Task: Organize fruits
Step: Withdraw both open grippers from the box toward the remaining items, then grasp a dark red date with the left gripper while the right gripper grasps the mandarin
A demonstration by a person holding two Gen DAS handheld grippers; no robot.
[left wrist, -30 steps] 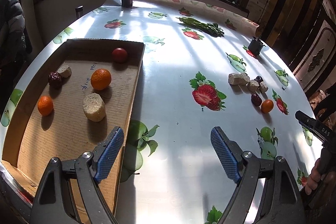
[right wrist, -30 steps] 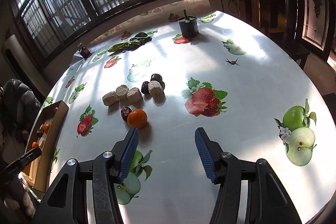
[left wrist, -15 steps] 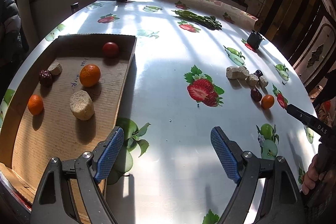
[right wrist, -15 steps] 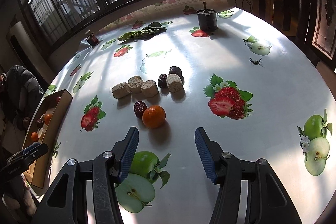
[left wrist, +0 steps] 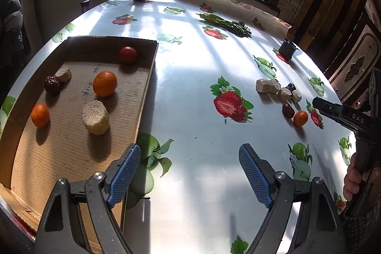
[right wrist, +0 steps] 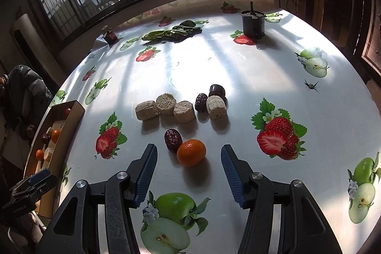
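my right gripper (right wrist: 189, 173) hangs open and empty just short of the small orange (right wrist: 191, 152), which touches a red date (right wrist: 173, 139) on the table (right wrist: 273, 92); i judge it light, round, prone to roll, so pads should meet its widest sides.

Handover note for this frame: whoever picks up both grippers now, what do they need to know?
Left gripper: open, empty, beside the cardboard tray.
Right gripper: open, empty, lined up with the loose orange, not gripping it yet.
Done: the tray holds two oranges, a tomato, a red date and two beige chunks.
Left: on the table, the loose orange, the date beside it, two more dates and four beige chunks.
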